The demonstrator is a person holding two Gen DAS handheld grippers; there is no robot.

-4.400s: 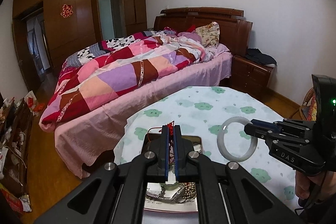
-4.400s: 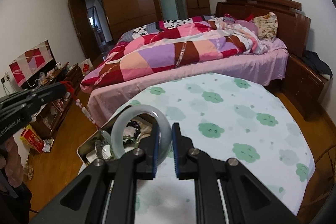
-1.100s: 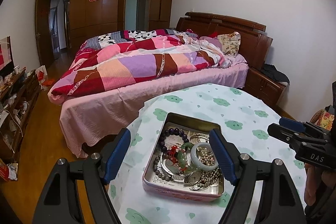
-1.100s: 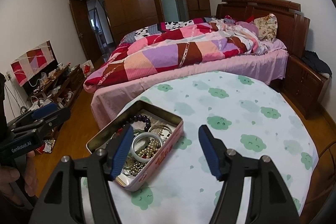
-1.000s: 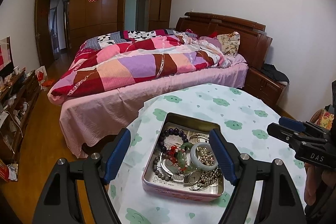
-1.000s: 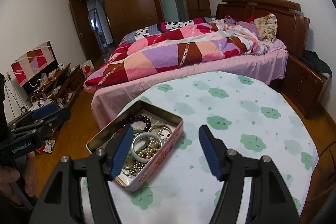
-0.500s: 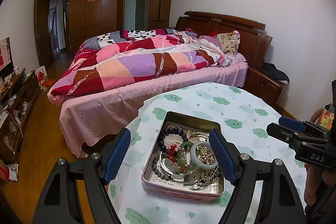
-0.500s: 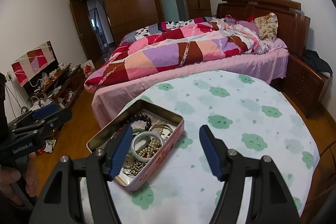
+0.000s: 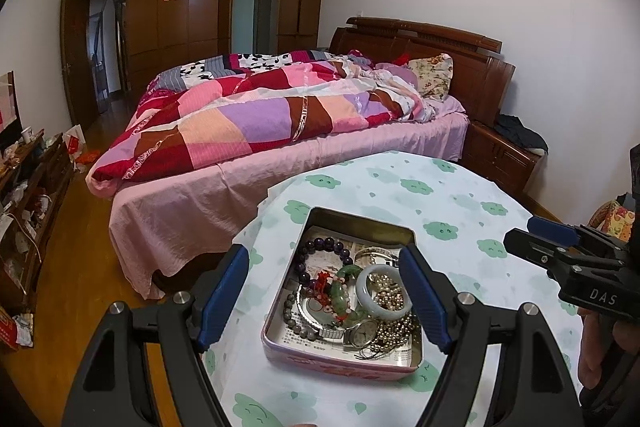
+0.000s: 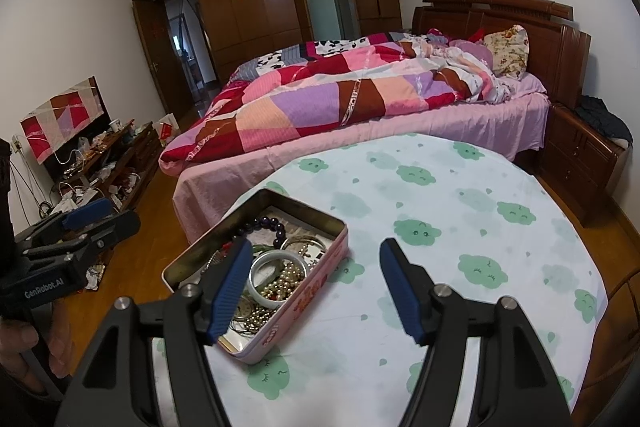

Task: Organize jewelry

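Bangle (image 9: 383, 291) dropped in tin (image 9: 343, 358); both jaws spread, empty.

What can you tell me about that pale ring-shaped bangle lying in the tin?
The bangle is a thick, smooth, milky white ring that looks like jade or stone. It lies flat in the right half of the open tin, unbroken, with a pile of pale gold beads heaped inside its loop and spilling past it. A green bracelet touches its left side. Neither hand-held gripper touches it.
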